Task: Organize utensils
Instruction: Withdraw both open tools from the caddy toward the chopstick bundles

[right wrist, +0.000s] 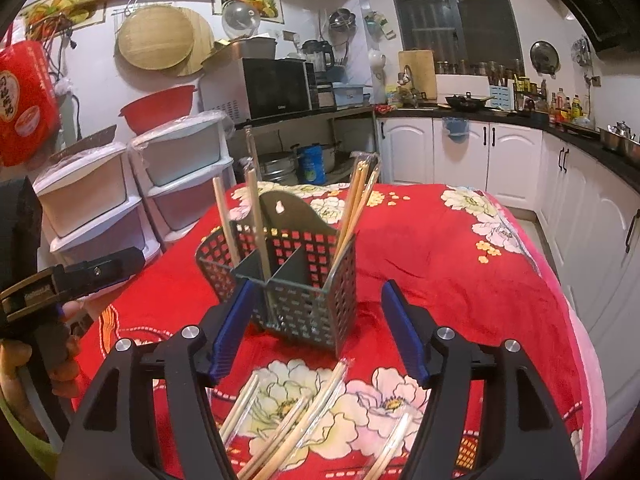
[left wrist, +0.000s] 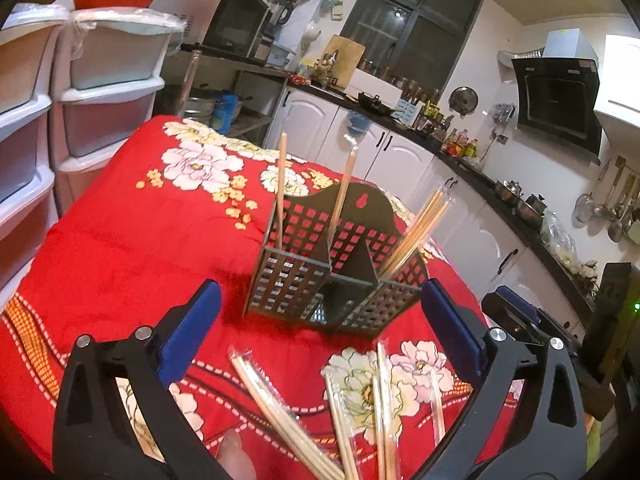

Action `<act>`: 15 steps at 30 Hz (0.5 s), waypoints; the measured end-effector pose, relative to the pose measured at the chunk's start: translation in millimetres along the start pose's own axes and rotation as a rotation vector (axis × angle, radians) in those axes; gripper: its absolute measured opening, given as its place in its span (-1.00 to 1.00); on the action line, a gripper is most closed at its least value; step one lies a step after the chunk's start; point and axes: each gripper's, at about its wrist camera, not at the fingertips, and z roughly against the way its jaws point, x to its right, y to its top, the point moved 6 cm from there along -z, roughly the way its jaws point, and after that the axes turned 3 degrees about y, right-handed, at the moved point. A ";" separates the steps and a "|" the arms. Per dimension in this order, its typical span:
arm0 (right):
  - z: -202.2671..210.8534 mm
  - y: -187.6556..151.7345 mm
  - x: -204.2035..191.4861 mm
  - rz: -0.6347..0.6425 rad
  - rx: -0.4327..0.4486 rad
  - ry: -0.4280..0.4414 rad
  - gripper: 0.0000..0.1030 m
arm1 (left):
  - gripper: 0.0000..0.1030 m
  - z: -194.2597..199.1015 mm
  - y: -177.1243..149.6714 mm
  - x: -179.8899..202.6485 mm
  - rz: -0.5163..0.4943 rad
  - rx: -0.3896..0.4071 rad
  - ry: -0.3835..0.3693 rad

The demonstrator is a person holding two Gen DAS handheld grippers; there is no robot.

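Note:
A dark perforated utensil holder (left wrist: pixel 332 276) (right wrist: pixel 288 276) with compartments stands on the red floral tablecloth (left wrist: pixel 132 232) (right wrist: pixel 460 264). Wrapped chopstick pairs stand in it: two upright at the left (left wrist: pixel 281 184), a bundle leaning right (left wrist: pixel 420 228) (right wrist: pixel 356 208). Several wrapped chopsticks (left wrist: pixel 344 412) (right wrist: pixel 288 416) lie loose on the cloth in front of it. My left gripper (left wrist: pixel 320 332) is open and empty, just short of the holder, above the loose chopsticks. My right gripper (right wrist: pixel 316 328) is open and empty, its left fingertip (right wrist: pixel 236 312) close to the holder's front.
White plastic drawer towers (left wrist: pixel 104 92) (right wrist: pixel 132 200) stand beyond the table's left side. Kitchen cabinets and counter (left wrist: pixel 460 168) (right wrist: pixel 500 152) run behind and right. The left gripper's body (right wrist: pixel 60 280) shows at the left of the right wrist view; the right gripper's body (left wrist: pixel 532 320) at the right of the left view.

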 end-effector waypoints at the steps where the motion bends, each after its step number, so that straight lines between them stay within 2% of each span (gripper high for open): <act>1: 0.5 -2.7 -1.5 0.004 -0.004 0.000 0.23 | 0.77 0.9 -1.5 -0.7 0.000 -0.002 0.001; 15: -4.4 -42.0 -14.0 0.012 -0.084 0.015 0.23 | 0.77 6.6 -30.2 -15.1 0.005 -0.039 0.030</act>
